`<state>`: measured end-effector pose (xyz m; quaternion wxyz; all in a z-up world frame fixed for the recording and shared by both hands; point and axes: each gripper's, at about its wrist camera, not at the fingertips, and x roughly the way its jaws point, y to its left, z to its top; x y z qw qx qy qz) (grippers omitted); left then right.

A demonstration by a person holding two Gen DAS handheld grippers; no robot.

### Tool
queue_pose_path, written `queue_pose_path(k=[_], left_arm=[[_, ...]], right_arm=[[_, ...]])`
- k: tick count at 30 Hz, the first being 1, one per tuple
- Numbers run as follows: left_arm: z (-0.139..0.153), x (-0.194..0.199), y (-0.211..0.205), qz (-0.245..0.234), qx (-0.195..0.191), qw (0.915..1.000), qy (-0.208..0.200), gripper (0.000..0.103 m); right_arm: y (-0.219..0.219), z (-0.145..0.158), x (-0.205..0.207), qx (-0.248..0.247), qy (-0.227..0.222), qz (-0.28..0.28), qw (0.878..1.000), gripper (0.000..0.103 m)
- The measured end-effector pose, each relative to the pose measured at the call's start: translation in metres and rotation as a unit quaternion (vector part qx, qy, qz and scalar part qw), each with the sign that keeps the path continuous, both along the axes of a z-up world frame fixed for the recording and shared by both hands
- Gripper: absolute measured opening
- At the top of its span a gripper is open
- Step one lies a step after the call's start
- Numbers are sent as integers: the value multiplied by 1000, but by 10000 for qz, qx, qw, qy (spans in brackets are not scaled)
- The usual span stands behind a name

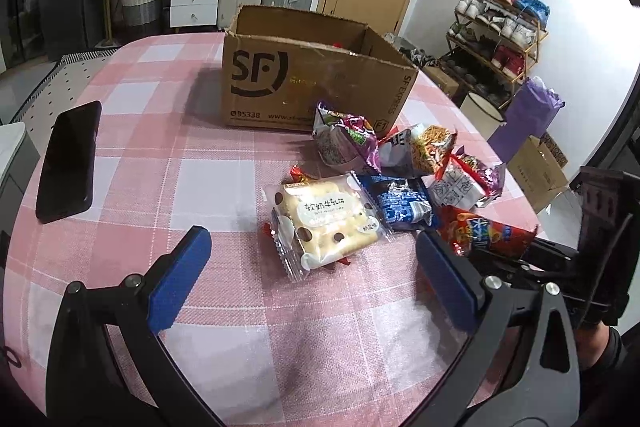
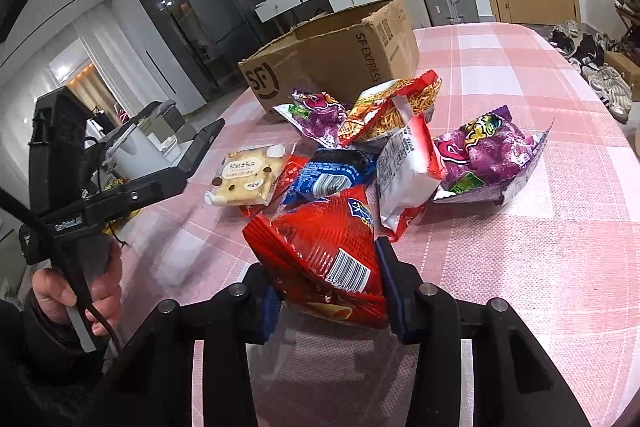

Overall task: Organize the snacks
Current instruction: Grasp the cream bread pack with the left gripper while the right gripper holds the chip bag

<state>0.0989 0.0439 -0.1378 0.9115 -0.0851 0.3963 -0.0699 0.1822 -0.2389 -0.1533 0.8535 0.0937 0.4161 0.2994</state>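
Observation:
An open cardboard SF box (image 1: 312,83) stands on the pink checked tablecloth, also in the right wrist view (image 2: 340,55). In front of it lies a pile of snacks: a biscuit pack (image 1: 324,223) (image 2: 246,177), a blue pack (image 1: 402,201) (image 2: 332,175), purple bags (image 1: 344,139) (image 2: 486,155), a noodle-snack bag (image 1: 424,147) (image 2: 392,107) and a white-red pack (image 1: 460,187). My left gripper (image 1: 312,267) is open, its blue pads either side of the biscuit pack, just short of it. My right gripper (image 2: 328,291) is shut on a red snack bag (image 2: 328,247) (image 1: 484,233).
A black phone (image 1: 68,163) lies on the table's left side. The table's right edge drops off beside a shoe rack (image 1: 496,31), a purple bag (image 1: 528,111) and floor boxes. Suitcases and drawers stand behind the box.

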Motion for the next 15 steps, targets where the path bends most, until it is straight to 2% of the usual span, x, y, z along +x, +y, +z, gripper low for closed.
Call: queue_pose_path(k=[5,15], left_arm=[[-10,18,-10,-90,43,9997,235,102],[-27,53,-22,45,-13,9979,644,102]], right_arm=[[-3,1,-1,-12,-43,-47,10000,43],[-12,1,-2,25,-55,-139,9999,43]])
